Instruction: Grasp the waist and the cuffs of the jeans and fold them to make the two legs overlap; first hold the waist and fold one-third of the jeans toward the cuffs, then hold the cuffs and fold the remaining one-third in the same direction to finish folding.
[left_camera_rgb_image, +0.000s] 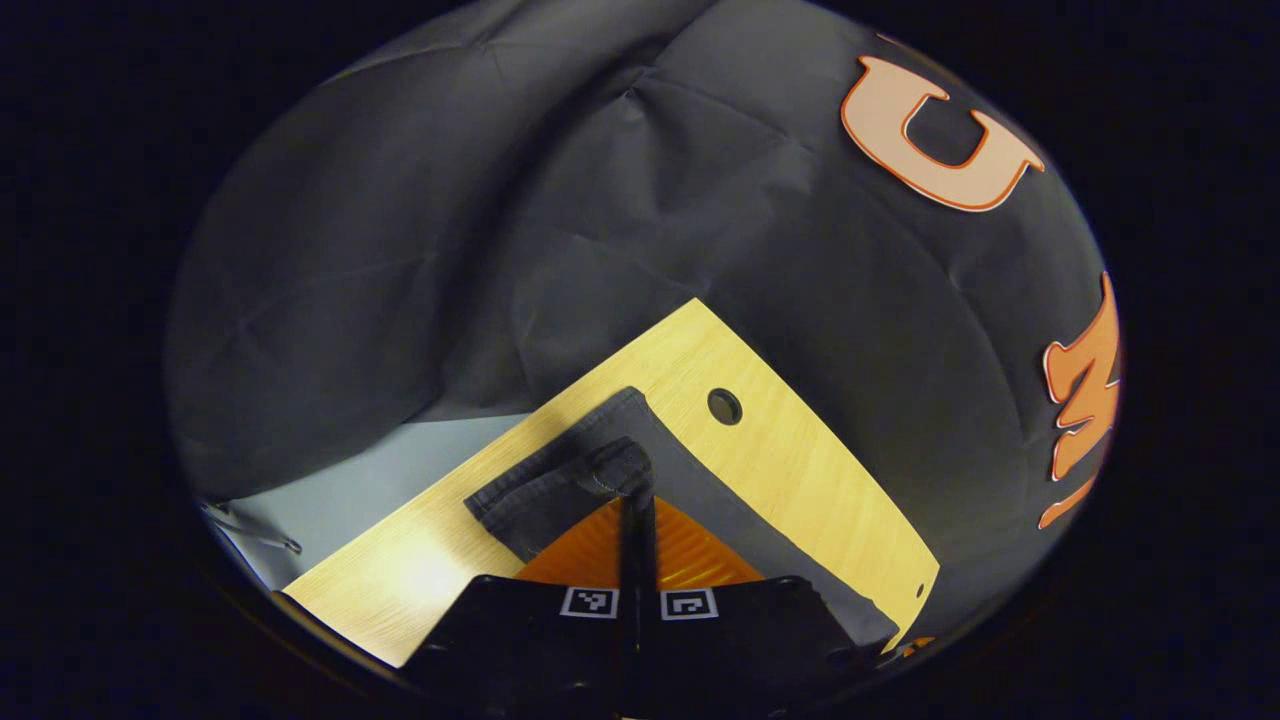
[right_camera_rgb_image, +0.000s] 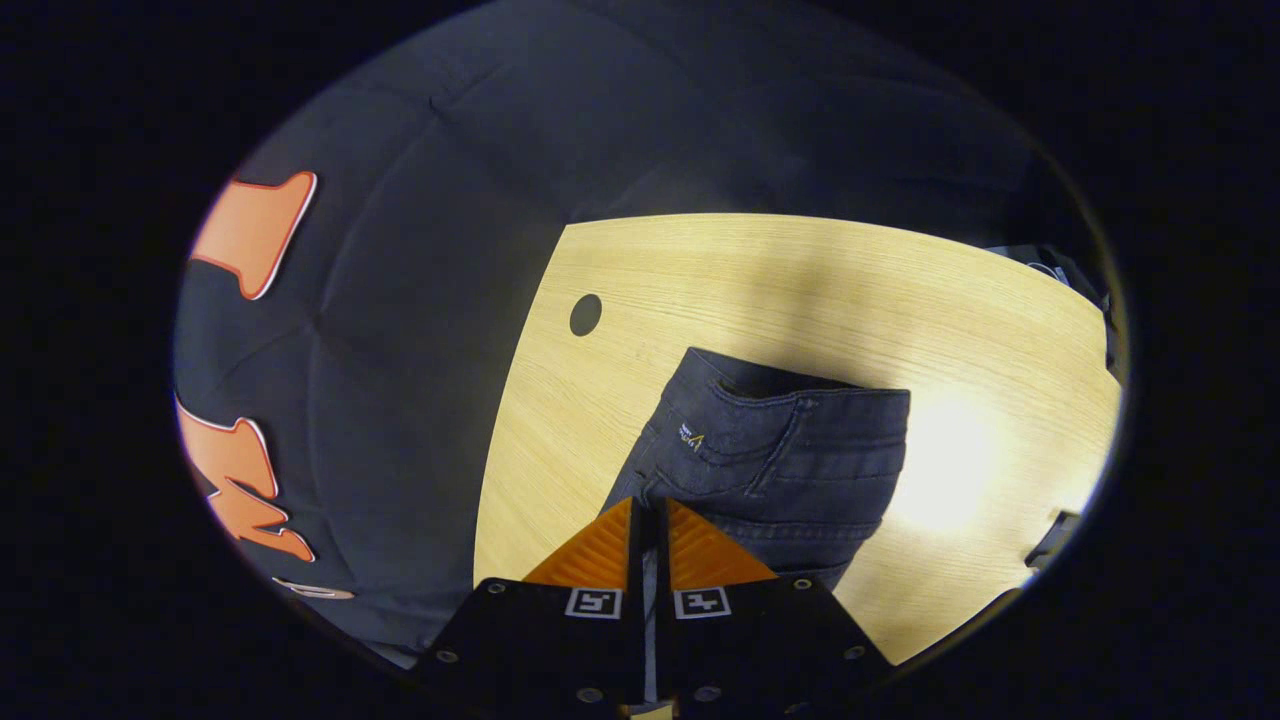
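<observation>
Left gripper view: left gripper (left_camera_rgb_image: 637, 490) has its fingers pressed together on a bunched fold of dark denim, the cuff end of the jeans (left_camera_rgb_image: 570, 480). Cloth is raised off the wooden table (left_camera_rgb_image: 790, 450), near the corner with the round cable hole (left_camera_rgb_image: 724, 406). Pinching at the hem gives control of both leg layers at once, presumably so they stay stacked during a fold.

Right gripper view: right gripper (right_camera_rgb_image: 650, 515) is closed to a thin slit at the near edge of the jeans' waist section (right_camera_rgb_image: 780, 450), waistband and pocket seams lying flat on the table beyond. Whether denim is actually caught between the tips cannot be told; the edge meets them but the contact is hidden. Holding both ends keeps the garment stretched and aligned. Judgement: legs appear already overlapped; thirds folds not yet evident.
</observation>
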